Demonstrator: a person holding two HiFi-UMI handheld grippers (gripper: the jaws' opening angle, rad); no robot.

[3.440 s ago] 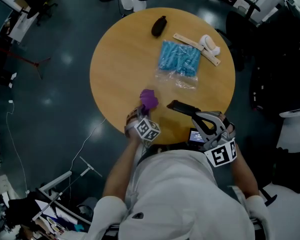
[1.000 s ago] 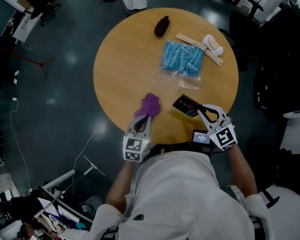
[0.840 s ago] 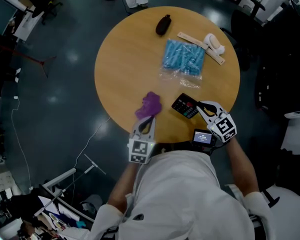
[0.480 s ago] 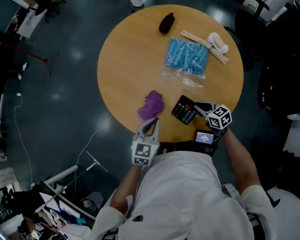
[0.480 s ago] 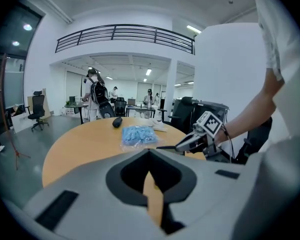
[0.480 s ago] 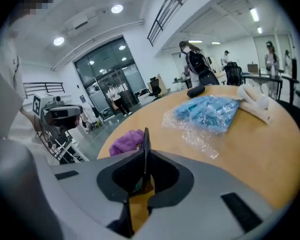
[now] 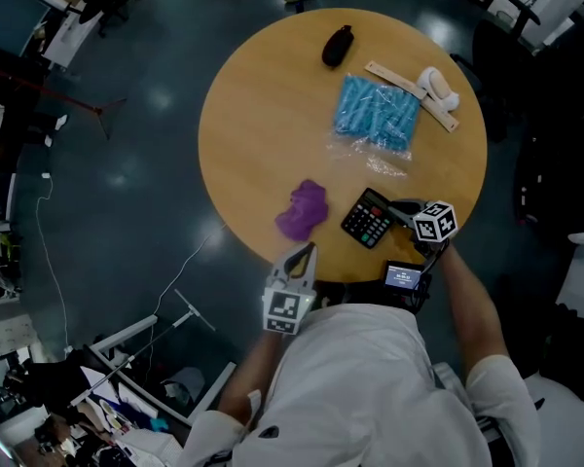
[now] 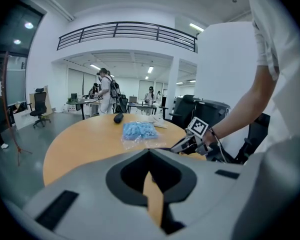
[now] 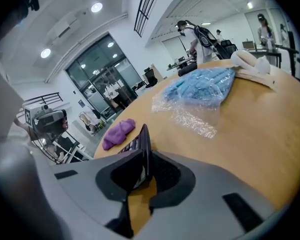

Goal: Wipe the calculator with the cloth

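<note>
The black calculator (image 7: pixel 368 218) lies near the round table's front edge, beside the crumpled purple cloth (image 7: pixel 305 210). My right gripper (image 7: pixel 394 208) has the calculator's right edge between its jaws, which are opening. In the right gripper view the calculator (image 9: pixel 141 140) stands edge-on in the jaw gap, with the cloth (image 9: pixel 118 133) beyond it. My left gripper (image 7: pixel 305 253) is shut and empty, just off the table's rim and short of the cloth. The left gripper view shows its shut jaws (image 8: pixel 151 170) but not the cloth.
On the wooden table (image 7: pixel 263 125) lie a clear bag of blue pieces (image 7: pixel 375 115), a black pouch (image 7: pixel 337 47) and a pale strip with a white object (image 7: pixel 436 86). A small lit screen (image 7: pixel 405 277) hangs at the person's waist. People stand far behind the table (image 8: pixel 106 91).
My right gripper has sunk to the table with the calculator and rolled it flatter. The left gripper has let go of the cloth and drawn back past the table's rim.
</note>
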